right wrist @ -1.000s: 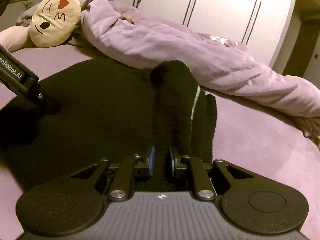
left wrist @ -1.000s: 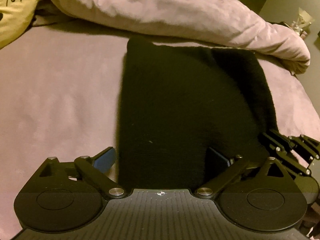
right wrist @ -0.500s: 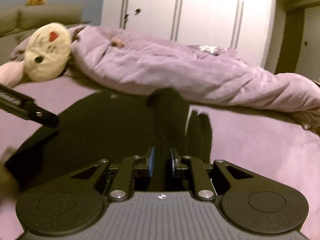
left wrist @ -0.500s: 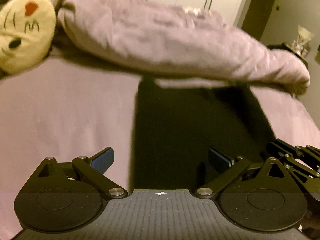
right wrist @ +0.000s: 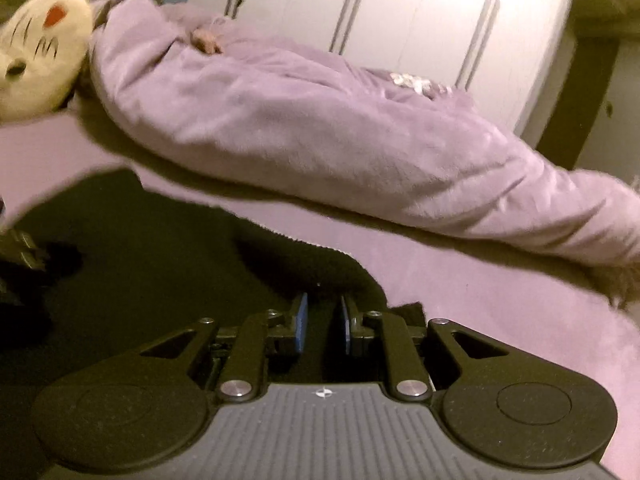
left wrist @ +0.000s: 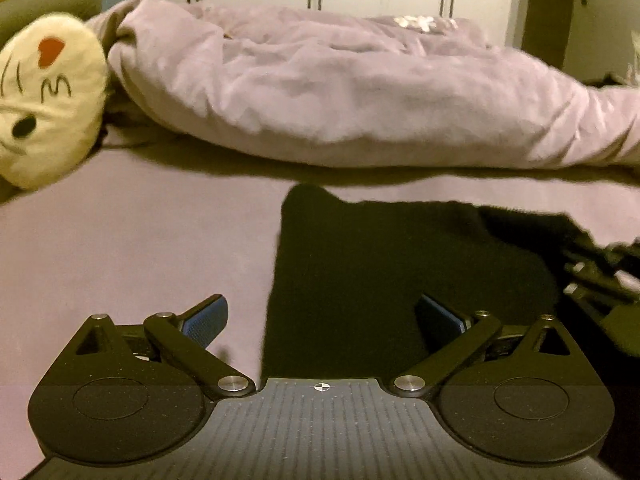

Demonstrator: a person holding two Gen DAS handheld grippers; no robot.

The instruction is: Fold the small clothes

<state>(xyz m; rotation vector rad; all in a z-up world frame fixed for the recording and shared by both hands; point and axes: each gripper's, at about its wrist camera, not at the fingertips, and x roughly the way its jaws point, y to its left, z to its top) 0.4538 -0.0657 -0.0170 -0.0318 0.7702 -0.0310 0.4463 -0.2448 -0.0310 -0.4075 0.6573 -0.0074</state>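
A black knit garment [left wrist: 400,280] lies flat on the purple bed sheet [left wrist: 132,248]. My left gripper [left wrist: 324,316] stands open above its near left edge, with one pad over the sheet and the other over the cloth, and it holds nothing. In the right wrist view the black garment [right wrist: 160,260] fills the lower left. My right gripper [right wrist: 323,320] is shut on a raised fold of it at the right edge. The left gripper [right wrist: 20,248] shows dimly at that frame's left side, and the right gripper [left wrist: 600,284] shows blurred at the left wrist view's right side.
A bunched purple duvet [left wrist: 360,92] lies across the bed behind the garment. A cream plush cushion [left wrist: 44,100] with a drawn face sits at the far left. White wardrobe doors [right wrist: 420,20] stand beyond the bed. Bare sheet [right wrist: 500,292] lies right of the garment.
Both views have tipped up and drawn back, so the duvet and wardrobe fill more of them. The fold in my right gripper now looks shorter and lower. The left gripper has stayed open.
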